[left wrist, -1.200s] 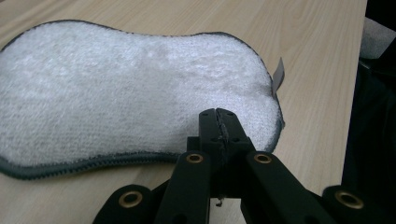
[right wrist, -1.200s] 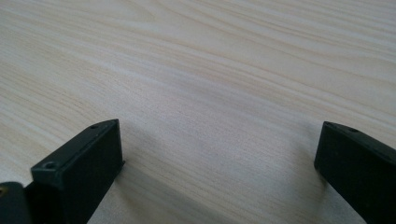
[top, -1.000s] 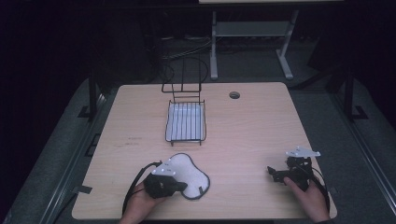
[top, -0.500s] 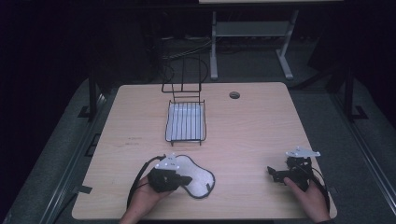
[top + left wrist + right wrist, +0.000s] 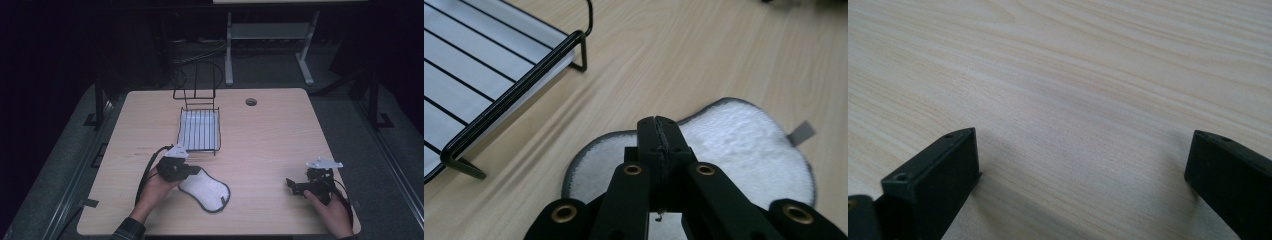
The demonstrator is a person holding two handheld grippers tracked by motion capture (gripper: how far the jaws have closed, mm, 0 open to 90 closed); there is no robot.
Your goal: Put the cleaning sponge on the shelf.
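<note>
A white cloth pad with a dark trim (image 5: 206, 191) lies flat on the table near its front; in the left gripper view the pad (image 5: 744, 155) shows a small grey tag at its right end. My left gripper (image 5: 194, 172) hovers at the pad's left end, its jaws pressed together (image 5: 659, 127) with nothing visible between them. A black wire rack over a white tray (image 5: 199, 130) stands just behind it, and its near corner (image 5: 514, 95) is close on the left. My right gripper (image 5: 292, 186) rests open above bare wood (image 5: 1083, 175) at the front right.
The wooden table (image 5: 280, 135) has a round cable hole (image 5: 251, 102) at the back. A wire frame (image 5: 195, 82) rises at the rack's far end. Dark floor and a white stand (image 5: 265, 35) lie beyond the table.
The left hand has moved left and away from me, toward the rack, uncovering more of the pad. The pad stays roughly in place. The right hand has not moved.
</note>
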